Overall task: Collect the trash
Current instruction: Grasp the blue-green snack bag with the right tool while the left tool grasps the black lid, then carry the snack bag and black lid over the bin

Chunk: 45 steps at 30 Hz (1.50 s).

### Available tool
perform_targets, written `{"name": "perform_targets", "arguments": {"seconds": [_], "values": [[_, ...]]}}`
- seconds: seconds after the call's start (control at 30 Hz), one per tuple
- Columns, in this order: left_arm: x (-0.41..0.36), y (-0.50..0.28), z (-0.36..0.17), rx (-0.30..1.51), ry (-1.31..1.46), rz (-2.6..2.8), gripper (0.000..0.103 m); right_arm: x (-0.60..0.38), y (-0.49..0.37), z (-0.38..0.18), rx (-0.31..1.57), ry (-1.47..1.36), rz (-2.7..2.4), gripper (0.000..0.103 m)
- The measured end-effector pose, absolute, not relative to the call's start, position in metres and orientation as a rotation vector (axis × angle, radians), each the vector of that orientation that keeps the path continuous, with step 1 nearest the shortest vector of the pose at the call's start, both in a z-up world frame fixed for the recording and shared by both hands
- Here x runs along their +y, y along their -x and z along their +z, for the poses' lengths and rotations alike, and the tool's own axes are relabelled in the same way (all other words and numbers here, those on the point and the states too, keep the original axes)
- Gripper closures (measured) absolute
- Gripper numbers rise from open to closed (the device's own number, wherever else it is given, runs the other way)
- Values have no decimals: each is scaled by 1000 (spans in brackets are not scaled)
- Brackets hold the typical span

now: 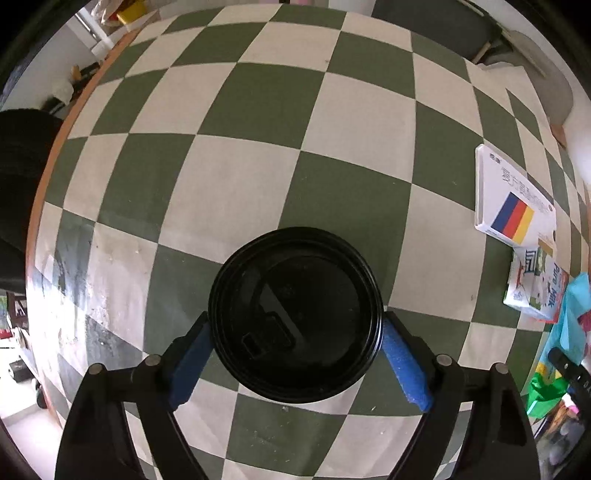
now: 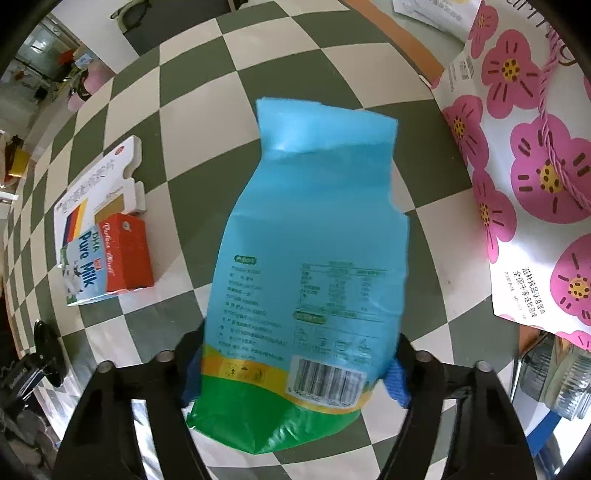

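My left gripper [image 1: 295, 354] is shut on a cup with a black lid [image 1: 295, 314], its blue pads pressed against the rim on both sides, above the checkered tablecloth [image 1: 258, 147]. My right gripper [image 2: 295, 369] is shut on a blue and green plastic bag [image 2: 310, 251], held by its lower part over the table. A white flat box [image 1: 509, 199] with a blue, red and yellow stripe and a "Pure Milk" carton [image 1: 535, 288] lie at the right in the left wrist view. Both also show in the right wrist view, the box [image 2: 96, 184] and carton [image 2: 99, 258] at left.
A white paper bag with pink flowers [image 2: 535, 166] stands at the right of the table. A clear container [image 2: 561, 376] sits below it off the table edge. The table's wooden edge [image 1: 55, 140] curves along the left. A grey chair [image 1: 443, 26] stands beyond the far side.
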State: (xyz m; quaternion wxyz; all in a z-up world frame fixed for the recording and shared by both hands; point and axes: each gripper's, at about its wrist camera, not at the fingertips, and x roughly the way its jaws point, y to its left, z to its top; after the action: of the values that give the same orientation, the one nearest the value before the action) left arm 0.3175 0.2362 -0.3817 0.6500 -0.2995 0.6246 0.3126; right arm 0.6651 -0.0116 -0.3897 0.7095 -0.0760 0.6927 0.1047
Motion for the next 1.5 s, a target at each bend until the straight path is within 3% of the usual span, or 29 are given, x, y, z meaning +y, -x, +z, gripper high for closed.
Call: {"name": "perform_targets", "arguments": {"seconds": [0.2,0.5,1.03,1.27,1.5], "values": [[225,-315,-355,1374,624,721,16,-17,-648,-377,1515,173,264,41],[169,-276,-299,1291,535,659,16,-23,-591,-344,1477,170,352,42],[86,-92,-231,1136,412,475,16,-71,-328,-244,1340,83,494,43],[56,6,-249,1199,437,417,16,-105,-192,-253,1399,50,496,43],[28,78,-321,1342,519,408,16,-147,-89,-332,1603,109,499,43]]}}
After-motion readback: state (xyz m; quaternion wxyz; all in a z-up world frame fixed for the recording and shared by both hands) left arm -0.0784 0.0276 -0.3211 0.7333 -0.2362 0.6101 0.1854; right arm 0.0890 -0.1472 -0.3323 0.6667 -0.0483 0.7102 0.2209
